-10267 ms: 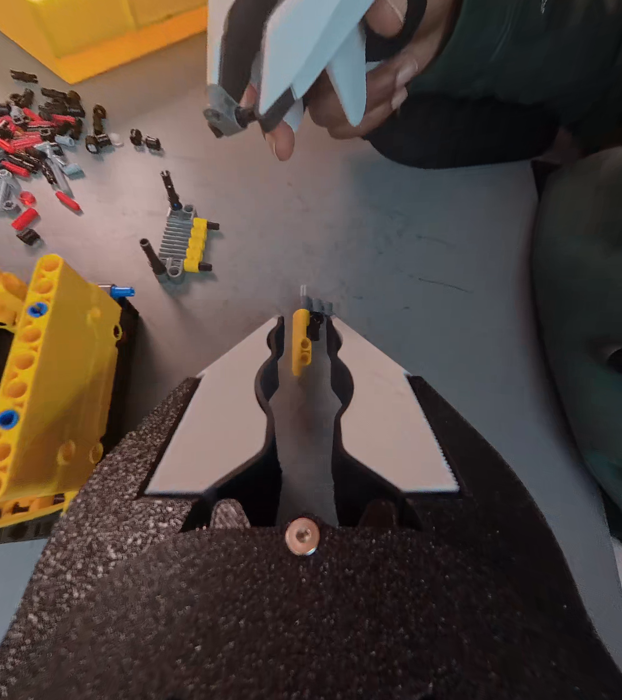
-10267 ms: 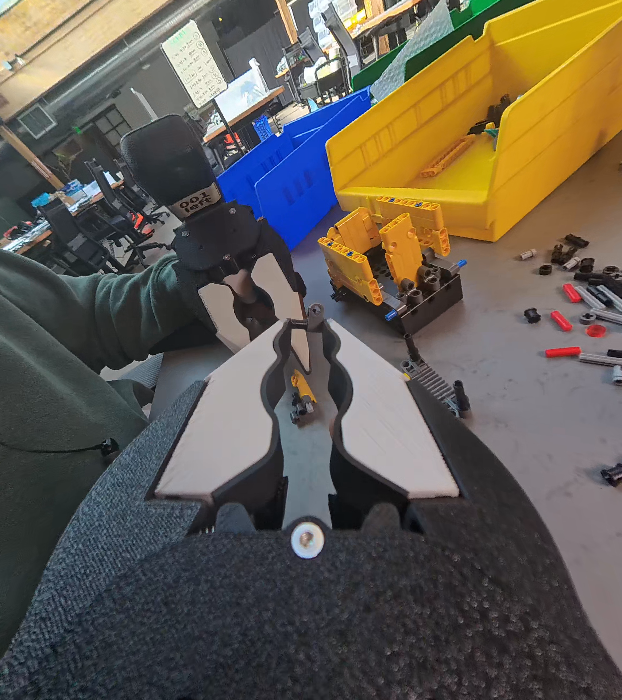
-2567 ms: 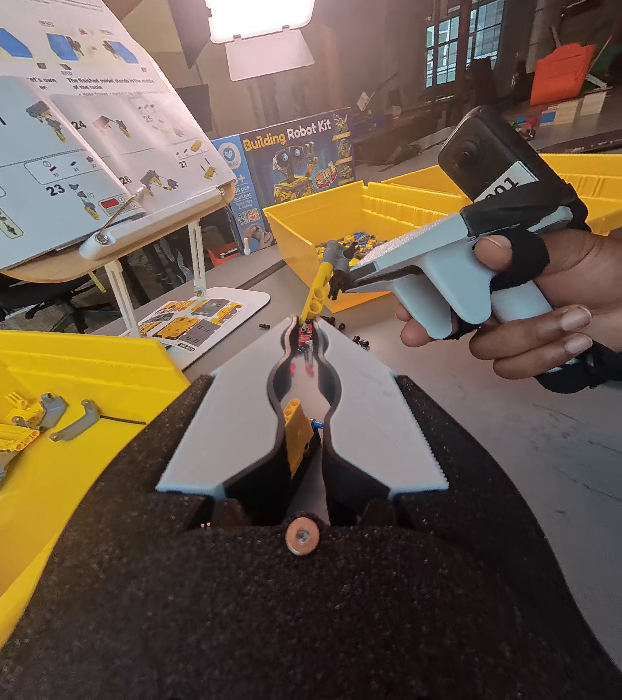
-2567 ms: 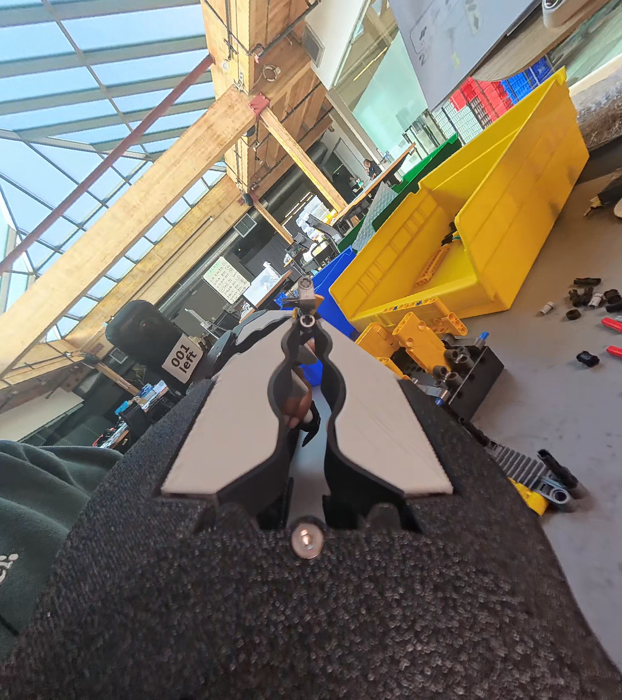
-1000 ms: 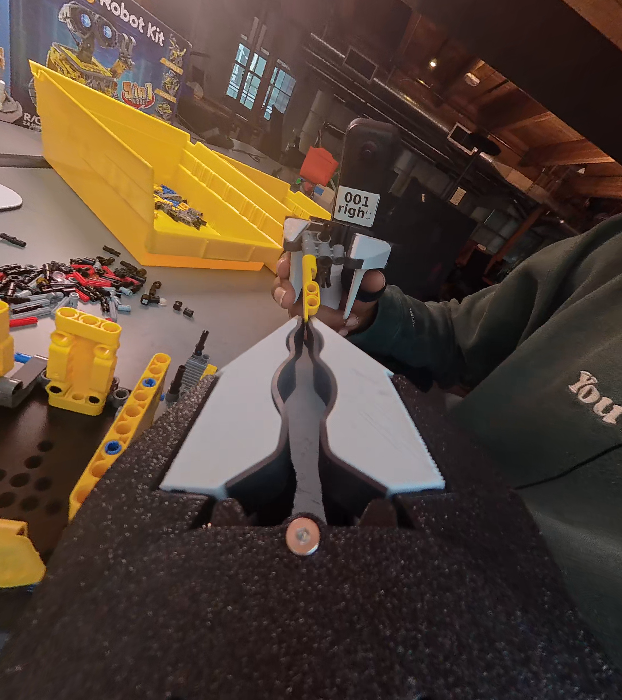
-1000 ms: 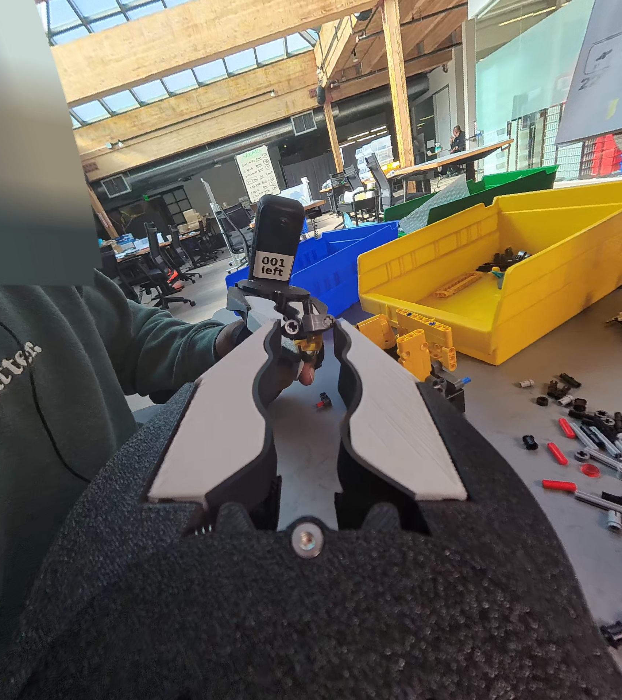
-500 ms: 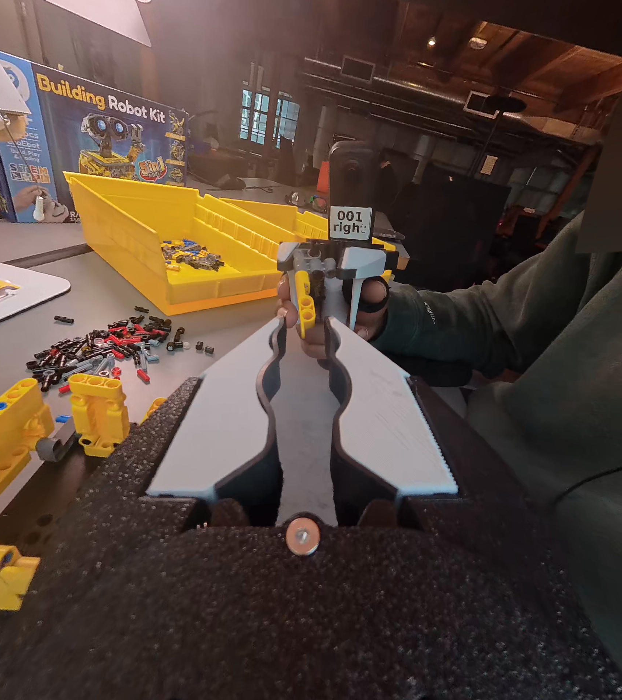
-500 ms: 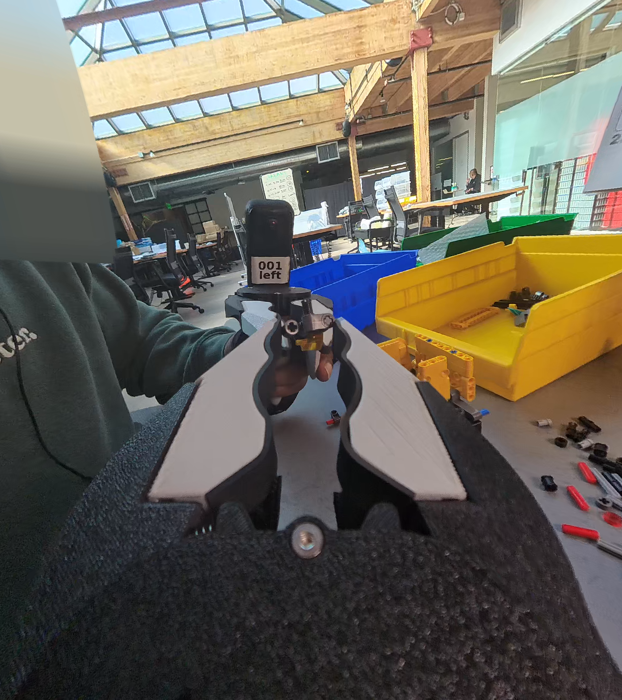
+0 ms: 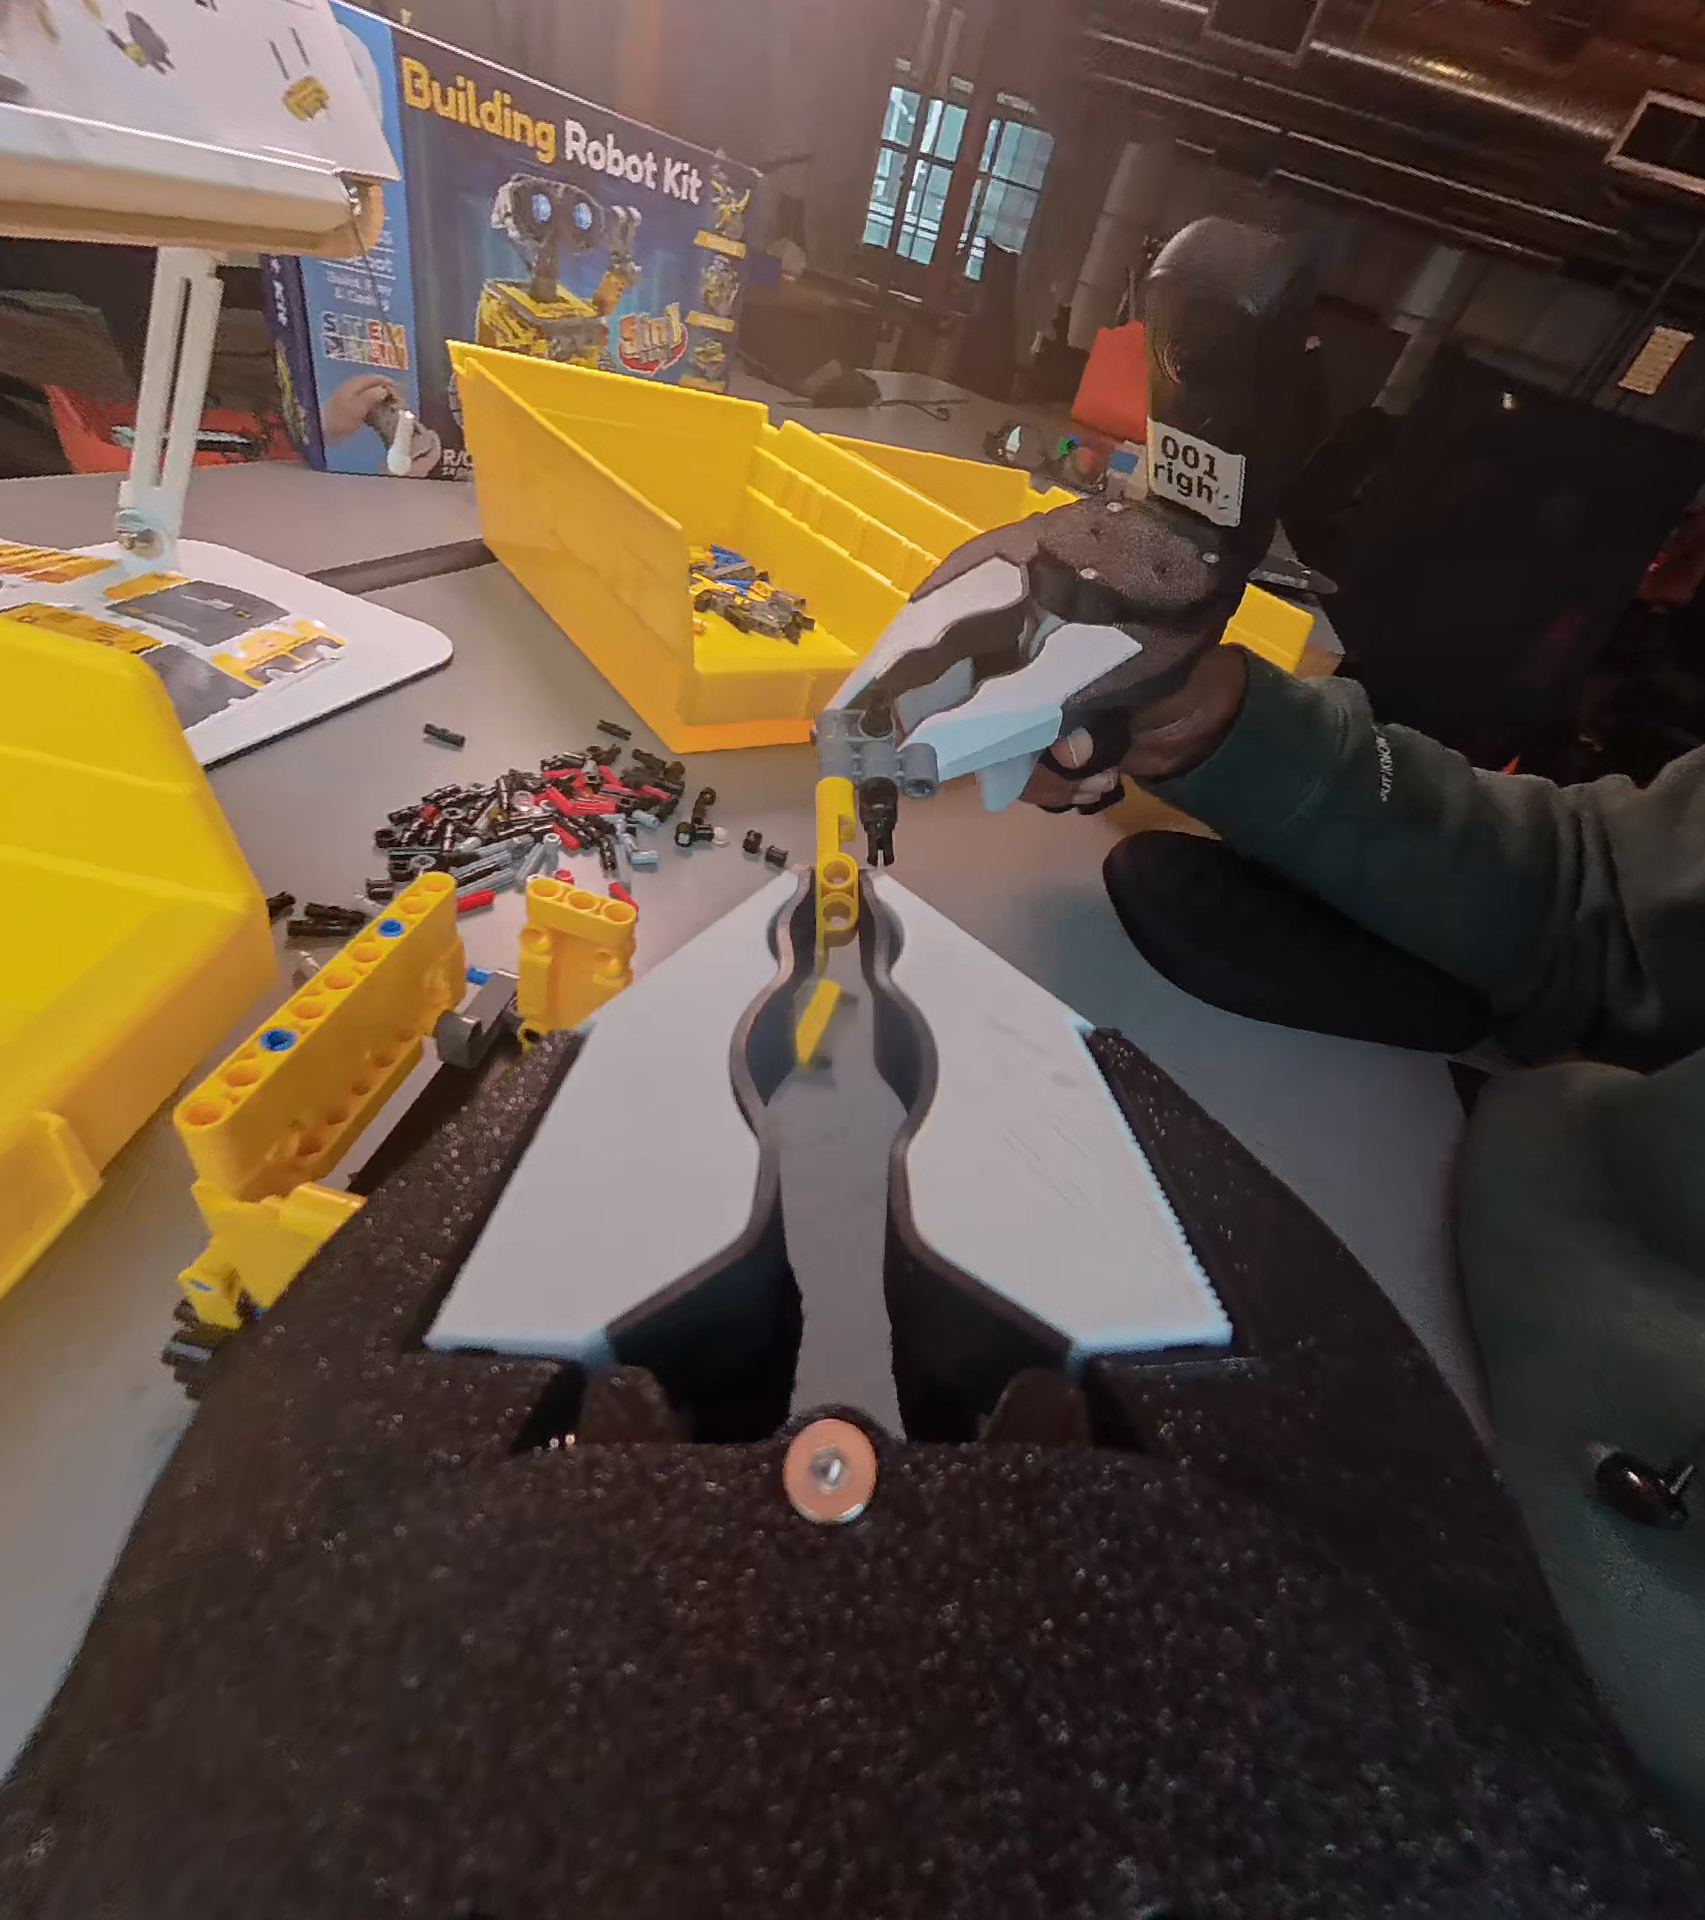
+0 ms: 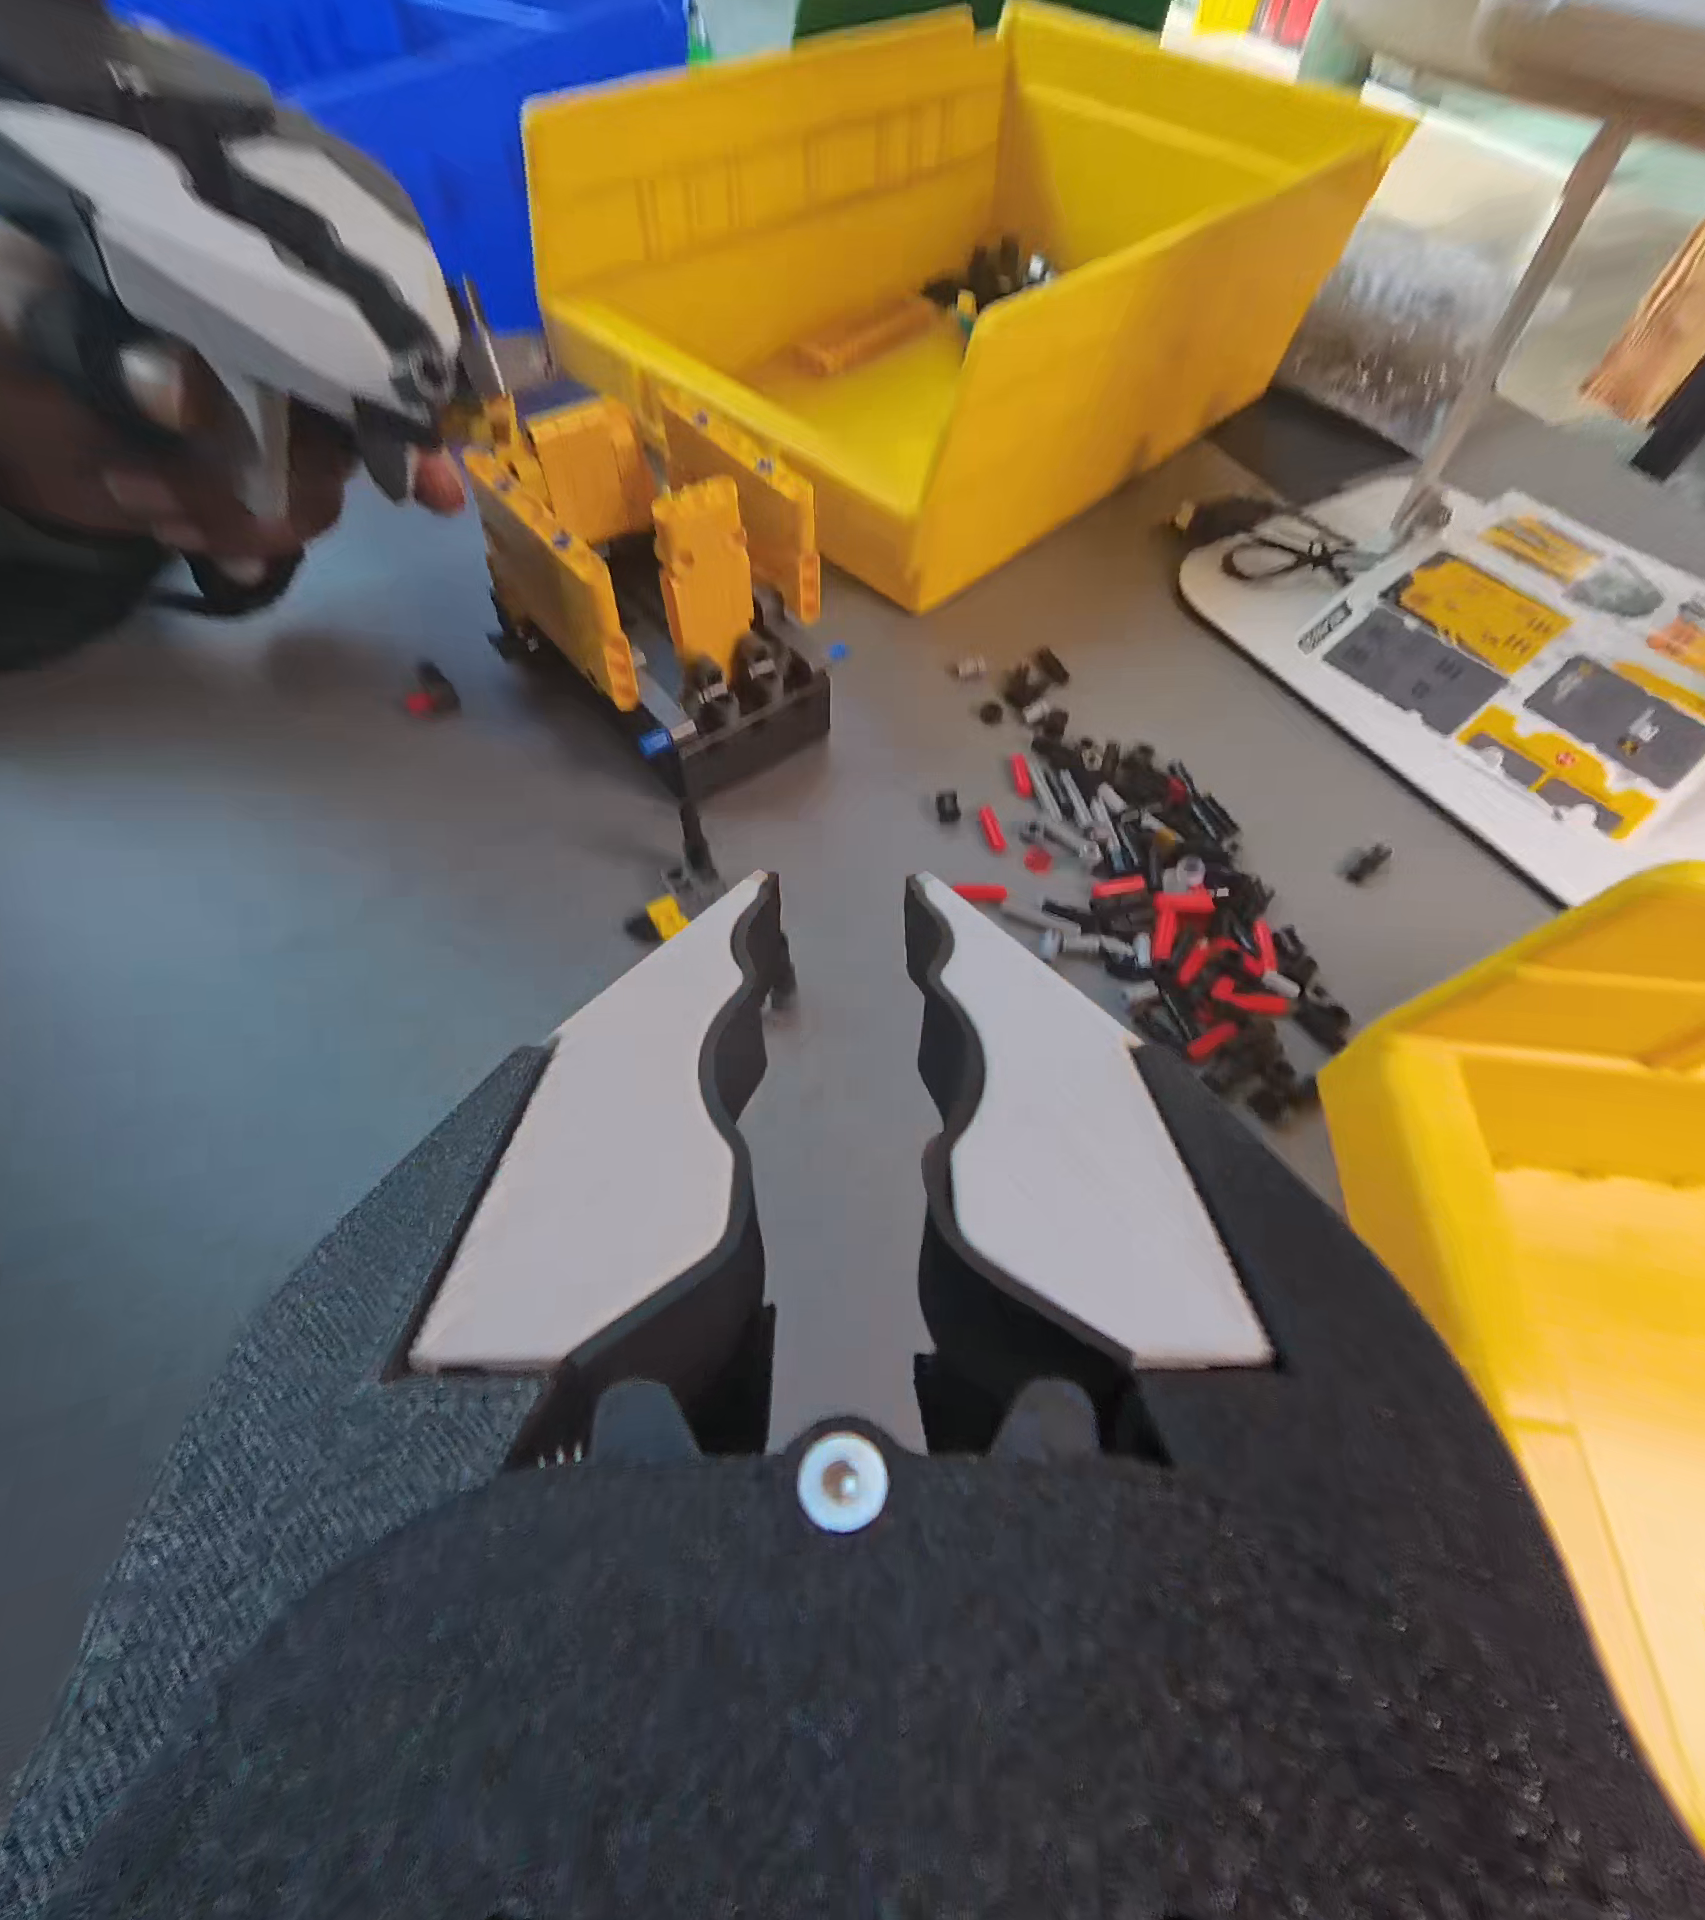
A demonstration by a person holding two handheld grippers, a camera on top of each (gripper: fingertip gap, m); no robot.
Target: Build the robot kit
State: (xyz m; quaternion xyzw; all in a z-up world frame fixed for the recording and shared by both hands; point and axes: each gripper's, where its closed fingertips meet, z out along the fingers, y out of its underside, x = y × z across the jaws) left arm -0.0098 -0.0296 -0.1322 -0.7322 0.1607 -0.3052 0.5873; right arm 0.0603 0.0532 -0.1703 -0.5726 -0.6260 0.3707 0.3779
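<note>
My left gripper (image 9: pixel 835 883) is shut on the lower end of a short yellow beam (image 9: pixel 835 831). The beam carries a grey connector (image 9: pixel 863 753) and a black pin (image 9: pixel 877 821) on top, and it is held above the grey table. My right gripper (image 10: pixel 843 894) is open and empty over the table, with a small grey-and-yellow rack piece (image 10: pixel 671 904) beside its left fingertip. In the left wrist view the right gripper (image 9: pixel 905 727) has its tips by the grey connector. The right wrist view is blurred and shows the left gripper (image 10: pixel 432 400) at the upper left, above the model.
A part-built yellow model on a black base (image 10: pixel 640 582) stands mid-table (image 9: pixel 339 1039). A pile of red, black and grey pins (image 10: pixel 1170 914) lies beside it. Yellow bins (image 10: pixel 827 260) (image 10: pixel 1606 1247) (image 9: pixel 27 883), a blue bin (image 10: pixel 515 104), an instruction sheet (image 10: pixel 1513 665) and a kit box (image 9: pixel 515 260) ring the table. Across from one pair of fingers to the other is roughly 12 cm.
My left gripper has shut on the yellow beam, which the right gripper held before. My right gripper has opened and swung down toward the table.
</note>
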